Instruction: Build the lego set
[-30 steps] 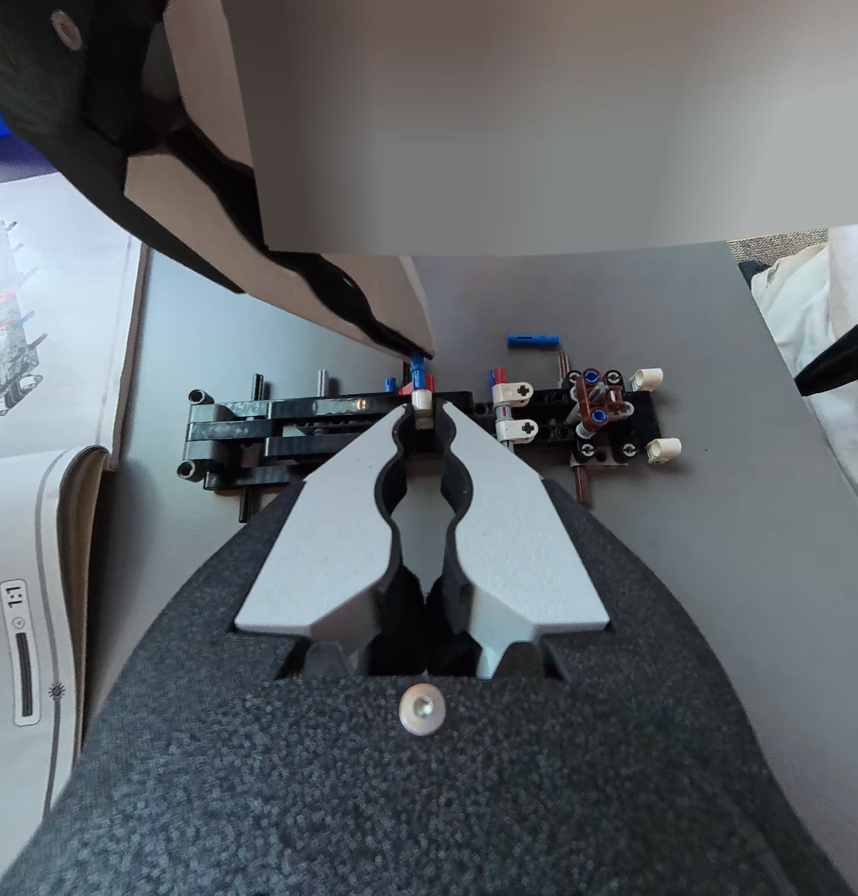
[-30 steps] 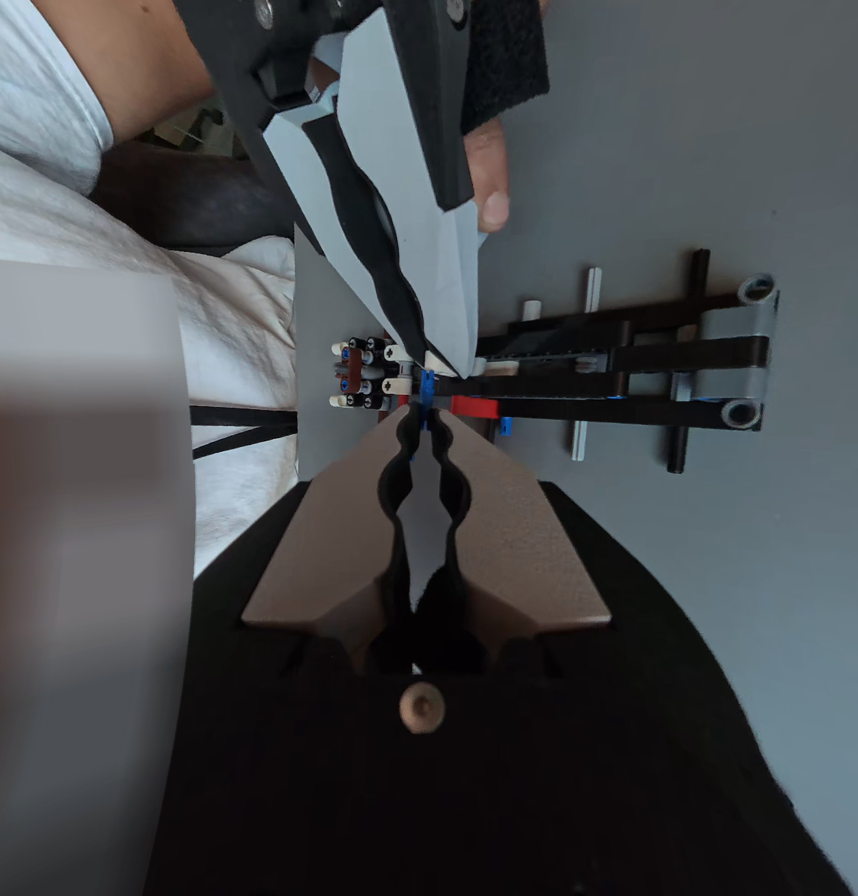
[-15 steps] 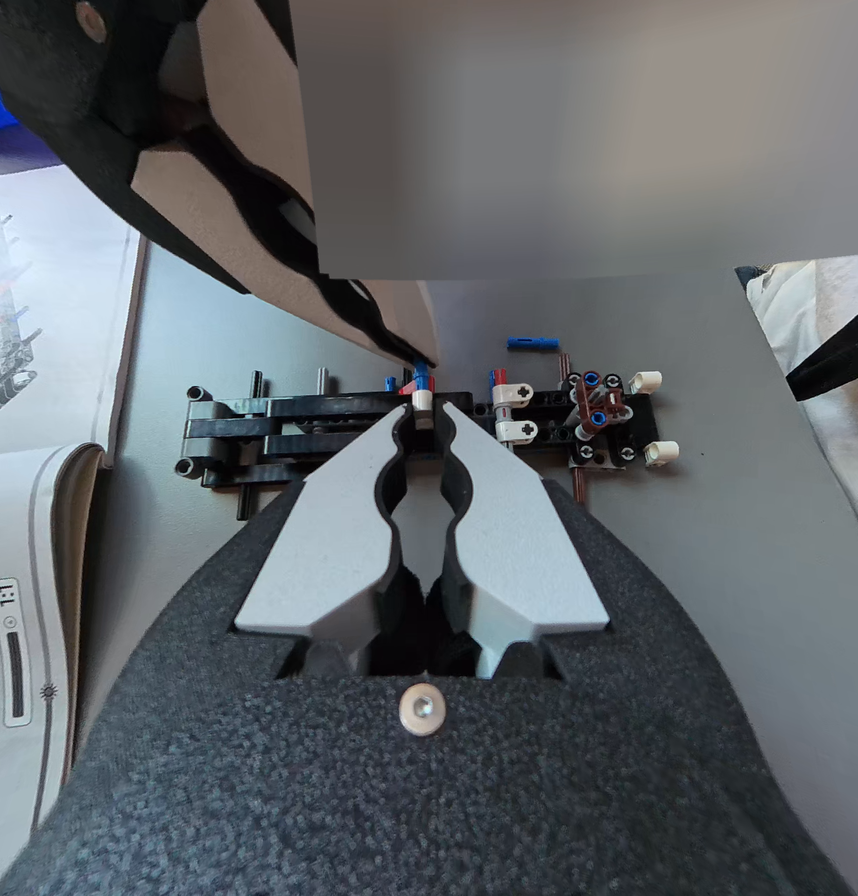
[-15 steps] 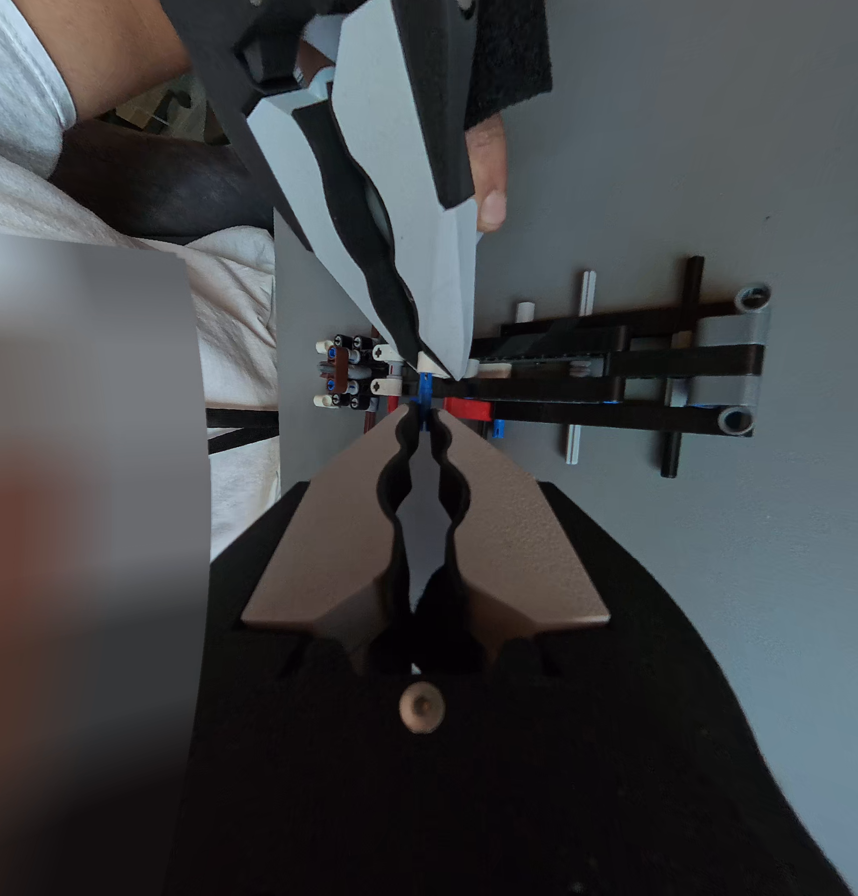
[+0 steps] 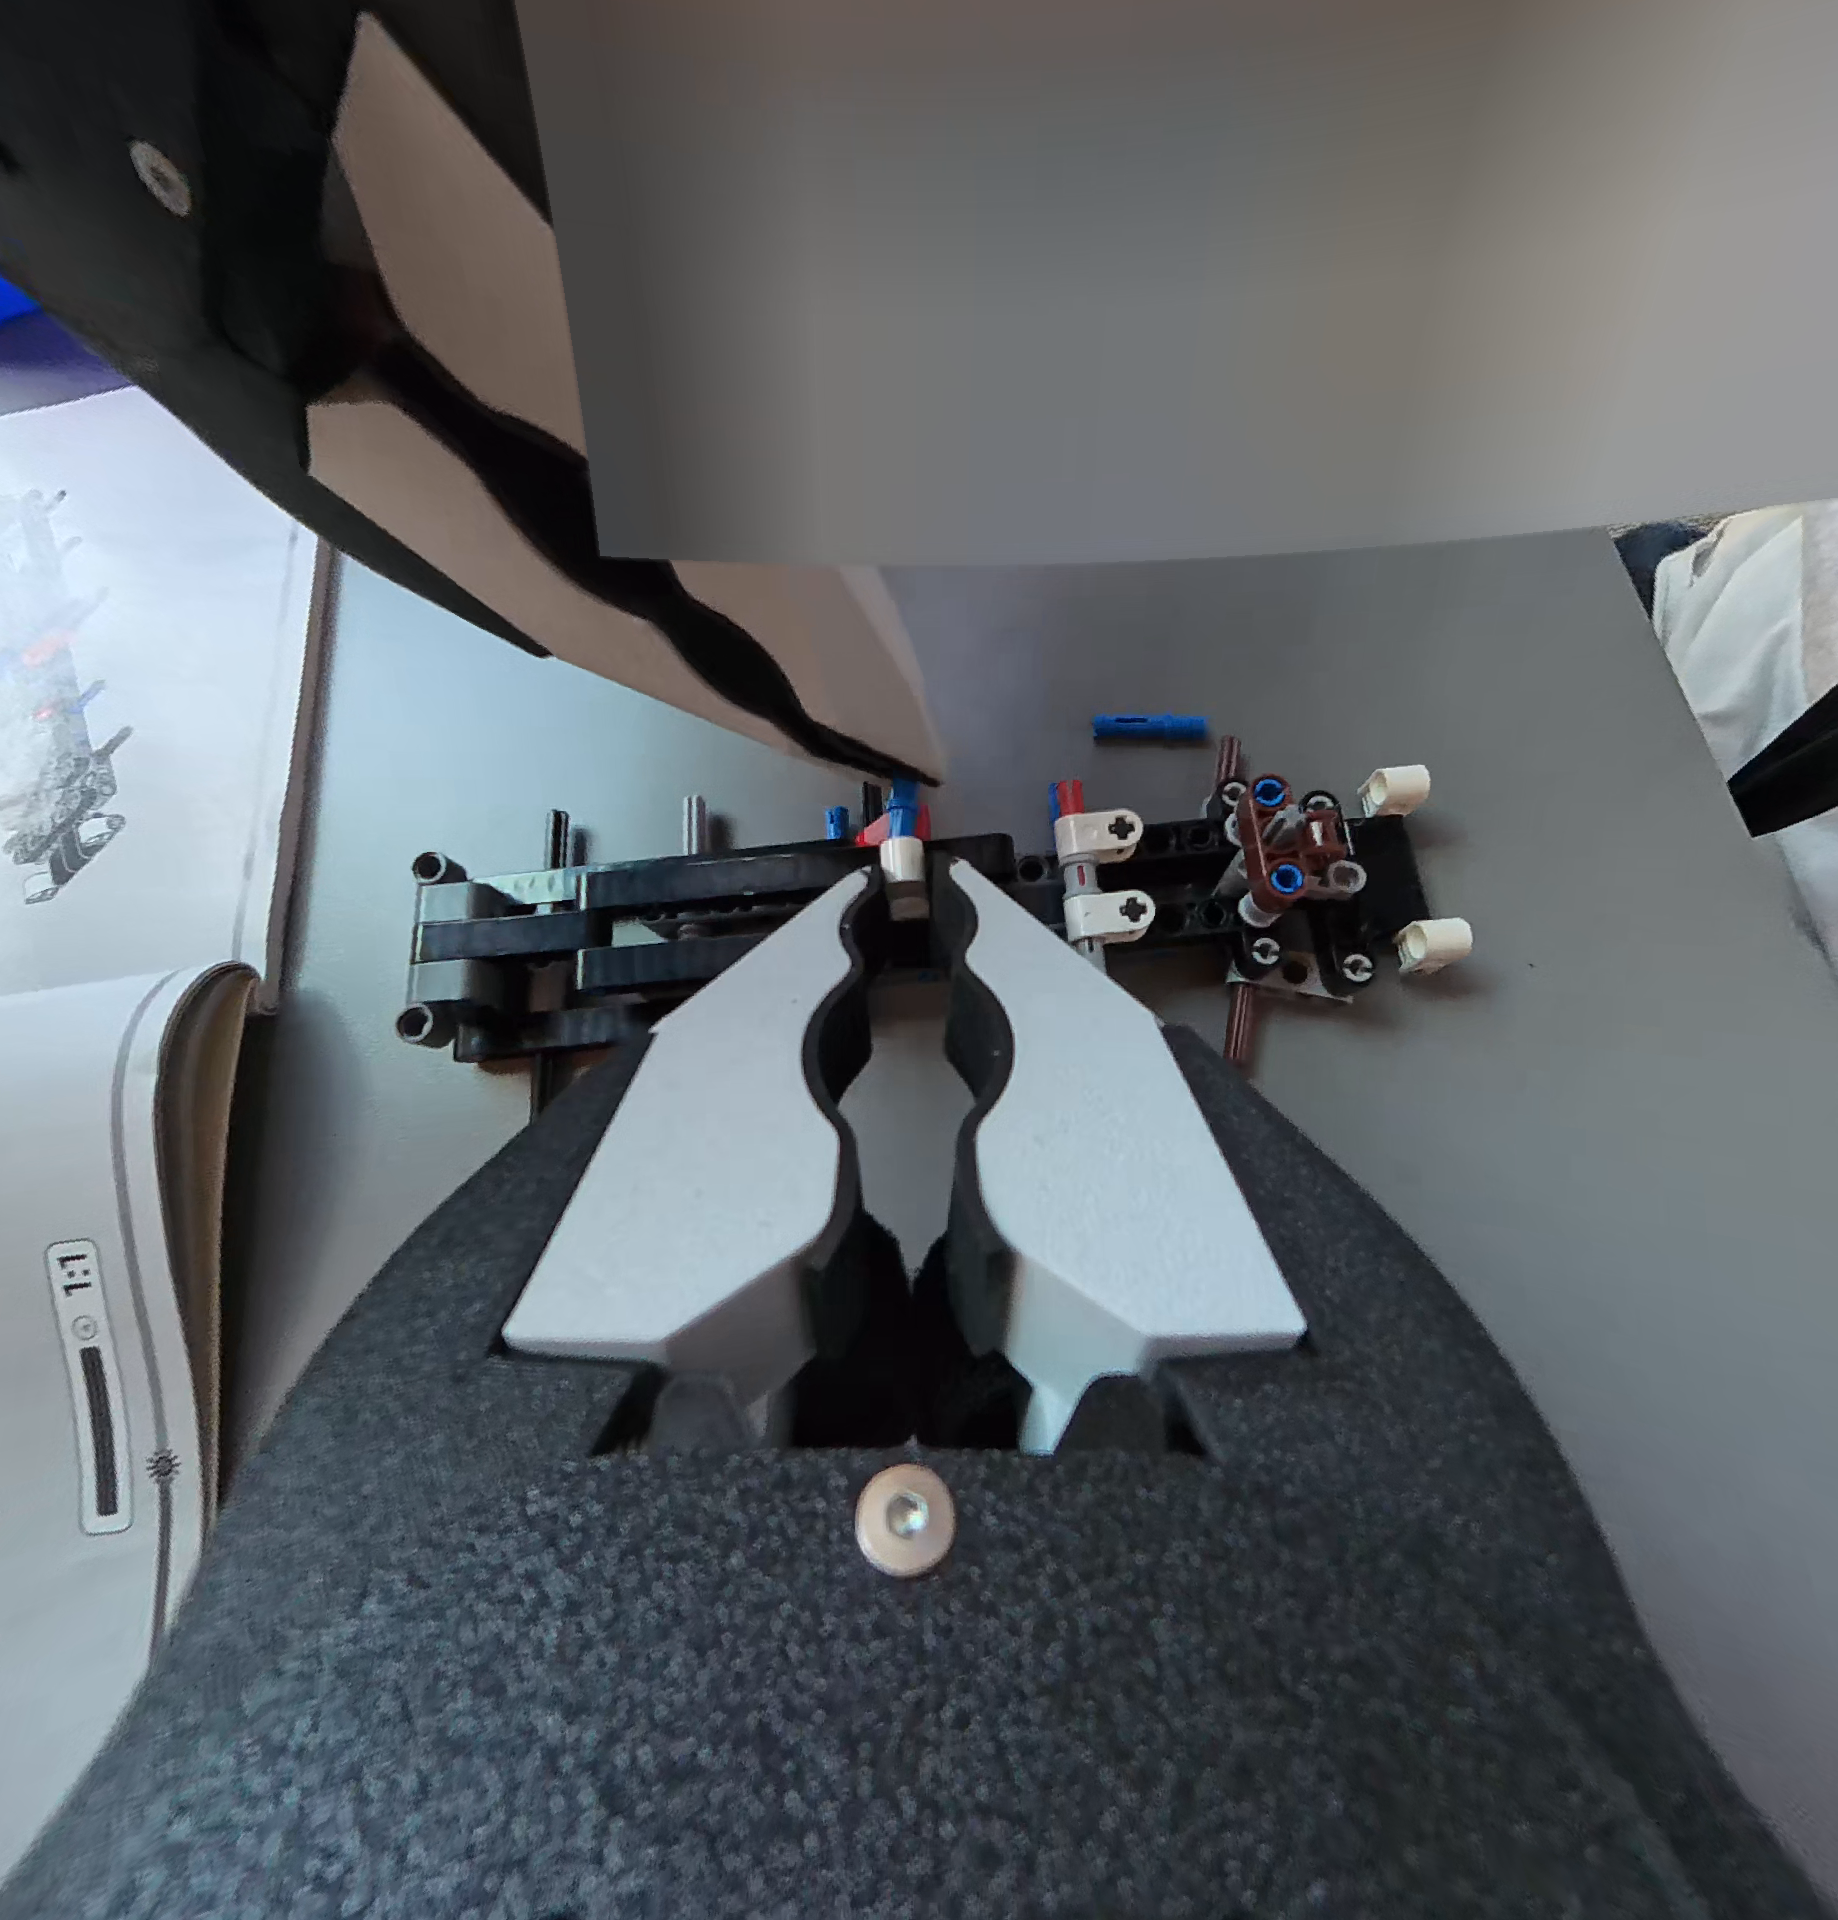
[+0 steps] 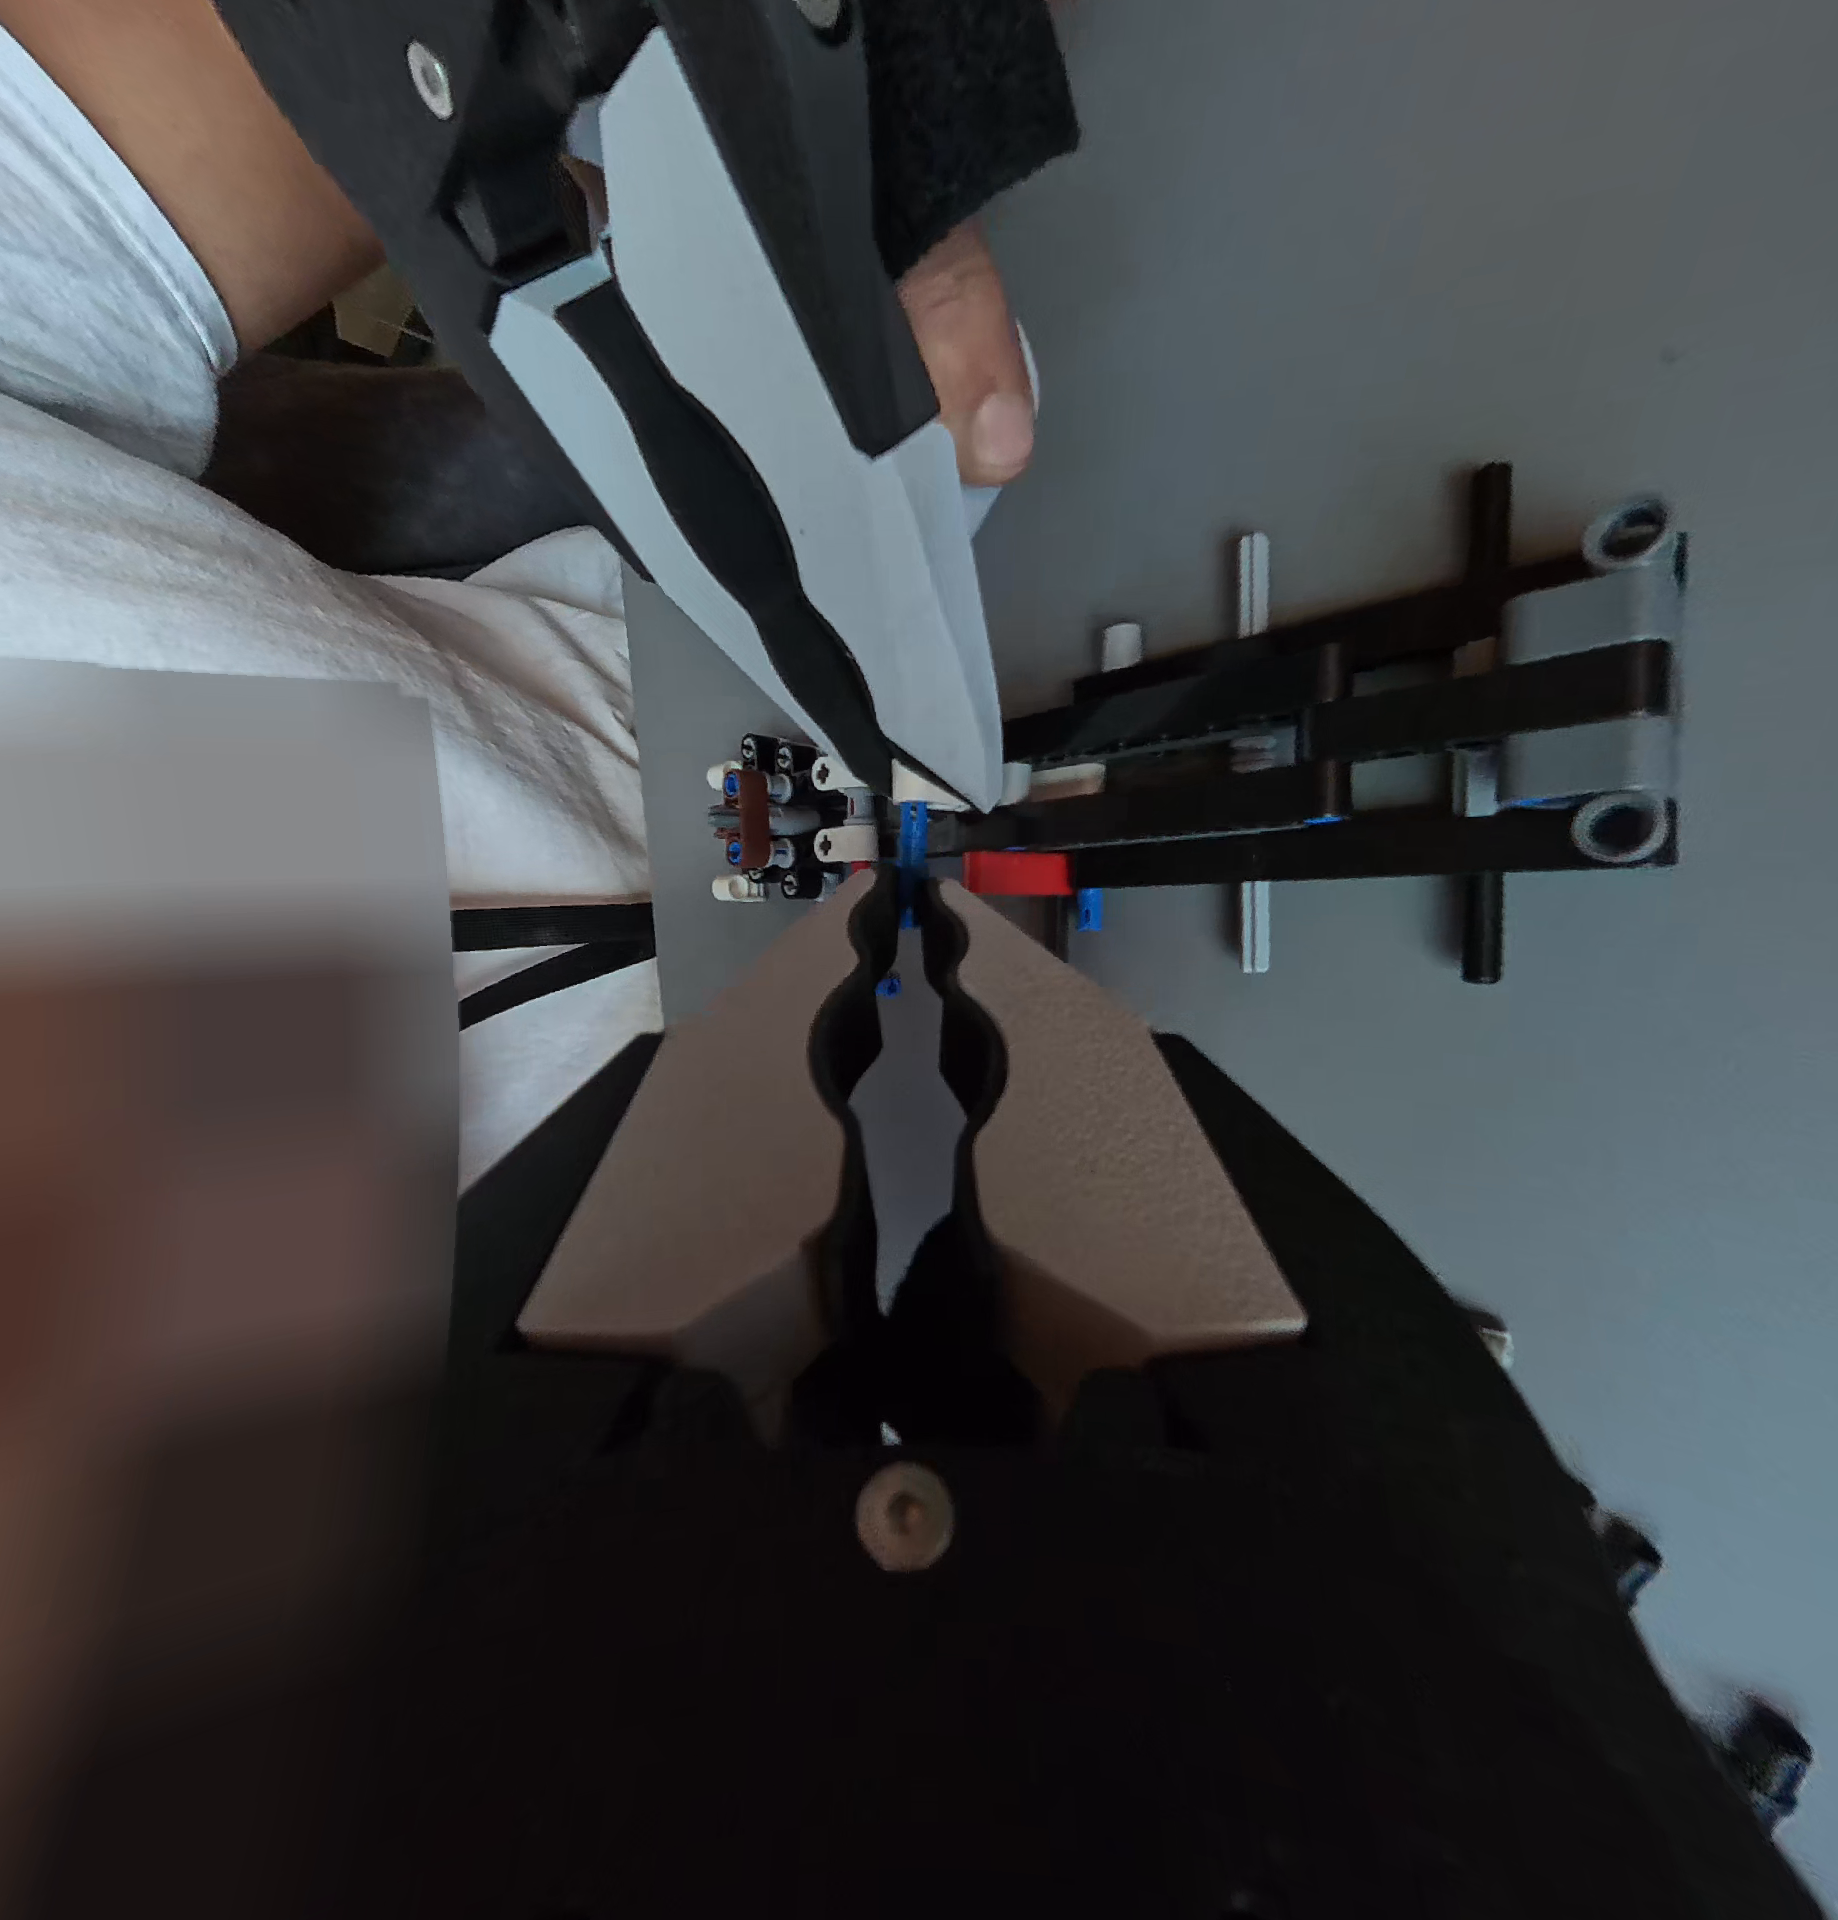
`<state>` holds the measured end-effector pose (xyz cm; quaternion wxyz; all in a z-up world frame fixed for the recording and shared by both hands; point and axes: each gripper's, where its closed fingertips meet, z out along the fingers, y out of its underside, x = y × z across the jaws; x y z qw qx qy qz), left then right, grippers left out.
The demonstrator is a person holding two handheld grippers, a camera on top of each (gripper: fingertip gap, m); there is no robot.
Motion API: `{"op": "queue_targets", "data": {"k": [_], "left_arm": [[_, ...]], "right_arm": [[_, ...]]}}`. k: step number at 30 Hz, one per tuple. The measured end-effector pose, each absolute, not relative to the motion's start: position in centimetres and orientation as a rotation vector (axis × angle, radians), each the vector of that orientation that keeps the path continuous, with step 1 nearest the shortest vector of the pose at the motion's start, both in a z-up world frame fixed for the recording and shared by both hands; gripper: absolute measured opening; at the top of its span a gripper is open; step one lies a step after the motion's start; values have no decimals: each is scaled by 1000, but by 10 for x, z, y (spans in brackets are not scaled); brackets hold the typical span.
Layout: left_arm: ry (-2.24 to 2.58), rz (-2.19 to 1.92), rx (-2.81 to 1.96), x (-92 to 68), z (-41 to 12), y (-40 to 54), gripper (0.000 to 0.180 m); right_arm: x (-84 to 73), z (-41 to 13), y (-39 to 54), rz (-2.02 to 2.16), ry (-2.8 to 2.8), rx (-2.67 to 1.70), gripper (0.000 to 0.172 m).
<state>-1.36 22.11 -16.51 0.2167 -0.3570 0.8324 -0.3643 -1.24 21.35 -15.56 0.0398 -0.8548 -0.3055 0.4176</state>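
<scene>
Left tongs point(image 5: 907, 883) are clamped on a small white-and-grey bush point(image 5: 904, 878) standing atop the black beam assembly point(image 5: 686, 914), pads pressed to either side of it. Right tongs point(image 6: 907, 894) come in from the opposite side, pinched tight on a slim blue pin point(image 6: 910, 852) — its long axis runs straight along the fingers, pointing into the side of the assembly, right beside a red block point(image 6: 1019, 873). In the left wrist view that same blue pin point(image 5: 902, 816) shows just beyond the bush, under the right tongs' tips.

The assembly lies flat on a plain grey tabletop point(image 5: 1517, 1195), long axis running crosswise to both tongs. One end carries grey connectors point(image 6: 1621, 675) with round holes; the other end is a denser black cluster with a brown piece point(image 5: 1284, 847), blue pins and cream-coloured connectors point(image 5: 1102, 868). Thin black and grey axles stick out across the beams.

Further out — a loose blue pin point(image 5: 1149, 725) lies on the tabletop just beyond the cluster. An open instruction booklet point(image 5: 84, 831) lies at the tabletop's left edge. A person's hand point(image 6: 972, 353) grips the left tool, and white fabric point(image 6: 271, 582) with a black strap shows past the tabletop's edge.
</scene>
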Motion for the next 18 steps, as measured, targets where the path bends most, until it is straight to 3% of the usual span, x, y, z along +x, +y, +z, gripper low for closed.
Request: {"op": "queue_targets", "data": {"k": [7, 18], "left_arm": [[2308, -1017, -959, -13, -165, 218, 6], [2308, -1007, -957, -14, -165, 219, 6]], "right_arm": [[-13, -154, 209, 1546, -871, -2625, 2], [-12, -152, 214, 1553, -889, -2554, 1]]}}
